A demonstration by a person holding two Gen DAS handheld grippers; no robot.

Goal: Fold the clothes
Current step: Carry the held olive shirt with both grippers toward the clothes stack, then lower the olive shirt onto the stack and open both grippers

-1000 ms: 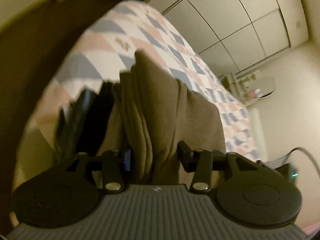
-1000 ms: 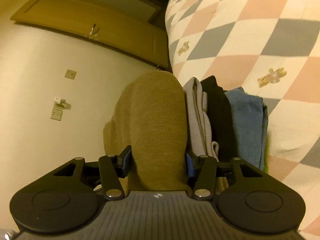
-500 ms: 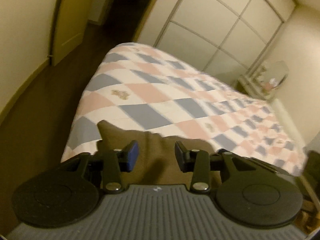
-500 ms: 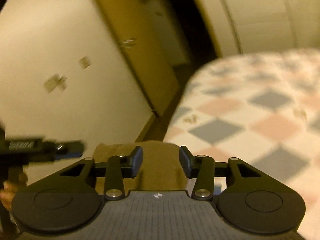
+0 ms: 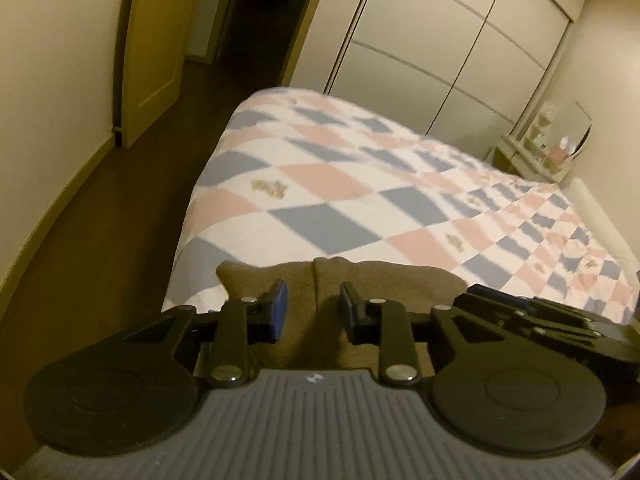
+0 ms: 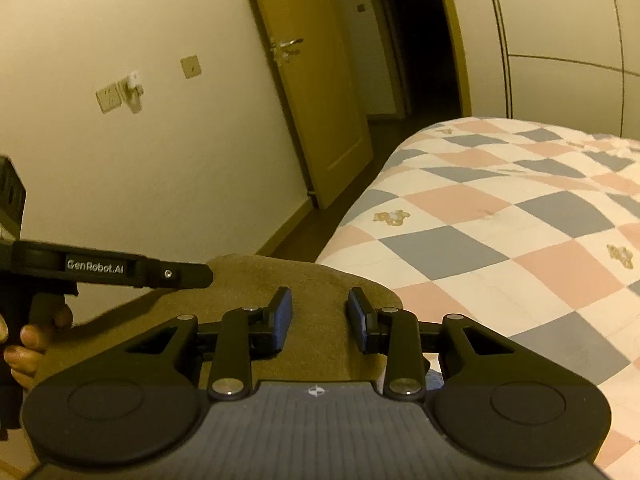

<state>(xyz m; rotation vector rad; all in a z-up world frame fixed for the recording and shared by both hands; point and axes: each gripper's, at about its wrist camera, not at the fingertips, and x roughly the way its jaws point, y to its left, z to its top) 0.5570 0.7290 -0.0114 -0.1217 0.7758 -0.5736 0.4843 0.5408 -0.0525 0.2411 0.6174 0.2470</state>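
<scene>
A folded brown garment lies at the near edge of the bed, right under both grippers. In the left wrist view my left gripper hovers over it with its jaws closing. The cloth shows below the gap and the pads do not press on it. My right gripper stands the same way over the brown garment, with its jaws closing and nothing pinched. The left gripper reaches in from the left, held by a hand. The right gripper shows at the right edge.
The bed's checked pink, blue and white quilt stretches ahead. A dark floor strip runs along its left side to an open door. Wardrobe doors stand beyond the bed, and a small dresser is at the far right.
Both grippers rolled from sideways to level and drew back and up off the brown garment. Their jaws narrowed. The stack of grey, black and blue clothes beside it is out of view.
</scene>
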